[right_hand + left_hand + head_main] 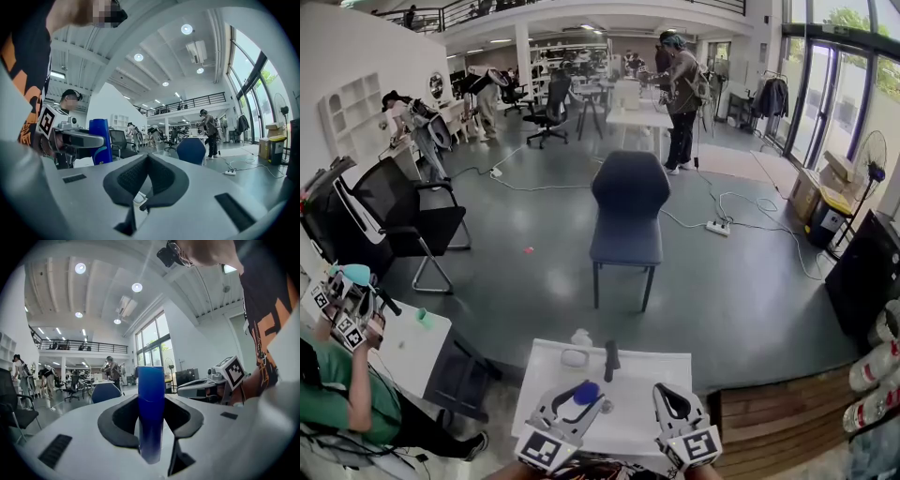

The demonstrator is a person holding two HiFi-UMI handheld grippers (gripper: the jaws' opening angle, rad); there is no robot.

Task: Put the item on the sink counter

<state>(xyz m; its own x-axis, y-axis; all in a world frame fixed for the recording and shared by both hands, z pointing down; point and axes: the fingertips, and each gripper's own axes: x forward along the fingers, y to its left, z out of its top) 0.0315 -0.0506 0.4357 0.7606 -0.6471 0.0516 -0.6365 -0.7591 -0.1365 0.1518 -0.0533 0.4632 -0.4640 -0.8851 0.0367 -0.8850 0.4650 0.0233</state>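
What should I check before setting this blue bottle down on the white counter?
1. Left gripper clamped on blue bottle: ok.
2. Bottle upright between the jaws: ok.
3. Right gripper empty, jaws together: ok.
4. Bare patch on white counter ahead: ok.
5. Small white object and dark item at counter's far edge, clear of the bottle: ok.
6. Bottle's base height above counter: cannot tell.

Blue bottle (pixel 151 413), white counter (pixel 628 375), dark blue chair (pixel 628 202), grey floor (pixel 750 300).
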